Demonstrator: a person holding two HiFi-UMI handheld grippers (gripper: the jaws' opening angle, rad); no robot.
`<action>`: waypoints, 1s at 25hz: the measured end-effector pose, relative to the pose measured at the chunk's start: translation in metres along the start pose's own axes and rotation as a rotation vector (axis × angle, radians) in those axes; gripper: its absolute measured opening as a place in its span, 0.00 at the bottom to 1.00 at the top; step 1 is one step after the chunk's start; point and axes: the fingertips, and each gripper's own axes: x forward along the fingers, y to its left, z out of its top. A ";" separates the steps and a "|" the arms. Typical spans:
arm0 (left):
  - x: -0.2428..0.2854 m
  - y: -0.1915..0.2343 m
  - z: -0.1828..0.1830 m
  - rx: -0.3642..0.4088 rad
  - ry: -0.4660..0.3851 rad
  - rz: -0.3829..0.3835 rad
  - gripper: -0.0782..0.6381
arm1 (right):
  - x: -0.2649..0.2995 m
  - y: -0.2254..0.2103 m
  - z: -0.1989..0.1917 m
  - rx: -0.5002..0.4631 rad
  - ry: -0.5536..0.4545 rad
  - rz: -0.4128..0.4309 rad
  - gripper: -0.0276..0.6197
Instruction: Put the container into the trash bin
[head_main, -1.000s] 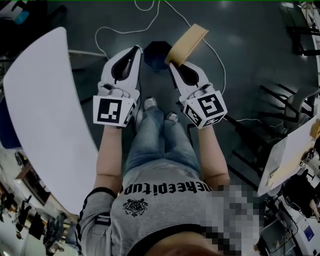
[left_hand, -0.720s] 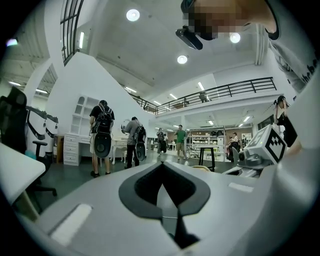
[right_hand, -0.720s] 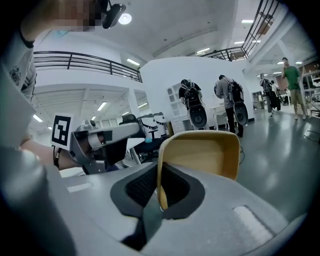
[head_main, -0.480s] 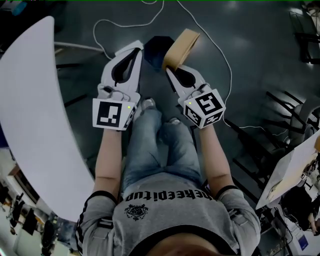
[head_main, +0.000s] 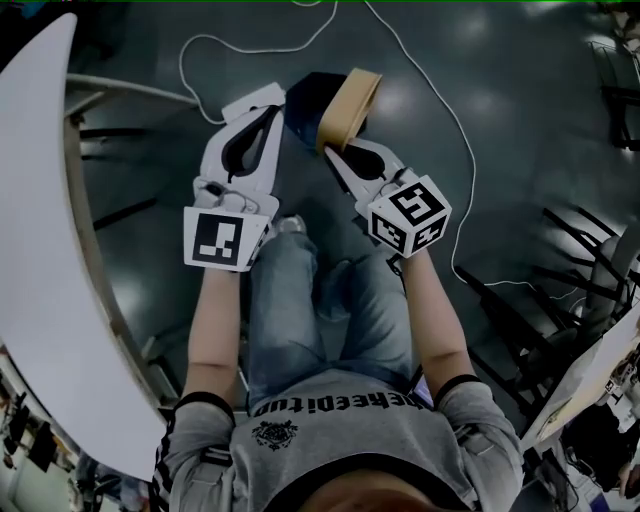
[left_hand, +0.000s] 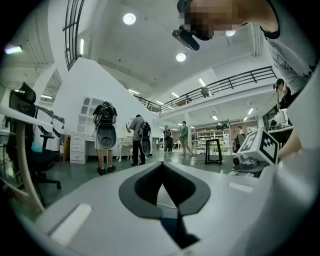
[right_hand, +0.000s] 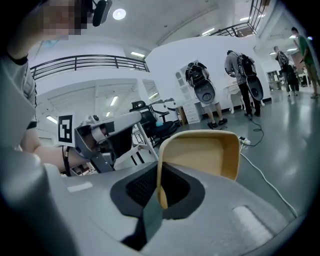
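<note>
Right, the tan container is up in the air, held on edge over the far right side of the dark trash bin, which sits on the floor just beyond the person's feet. Here's the worry: the container looks only partly over the opening, so if it's let go now it could clip the rim and tumble out onto the floor, near that white cable. The grip is also thin, just one wall near the corner, so a tilt or jolt could let it swing or slip early. Now the fingers. The right gripper has its fingers closed on the container's side wall, and its own view shows the wall pinched between the dark pads while the open tray stands up beyond them. The left gripper hovers just left of the bin, its fingers closed tip to tip with nothing between them, touching nothing.
</note>
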 end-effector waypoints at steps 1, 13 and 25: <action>0.001 0.001 -0.011 0.005 -0.004 0.002 0.14 | 0.005 -0.006 -0.009 0.004 -0.003 0.011 0.07; 0.004 0.002 -0.137 0.037 -0.052 -0.013 0.14 | 0.061 -0.068 -0.113 0.019 0.024 0.144 0.07; 0.004 0.000 -0.189 0.110 -0.091 -0.028 0.14 | 0.092 -0.105 -0.163 -0.068 0.158 0.183 0.07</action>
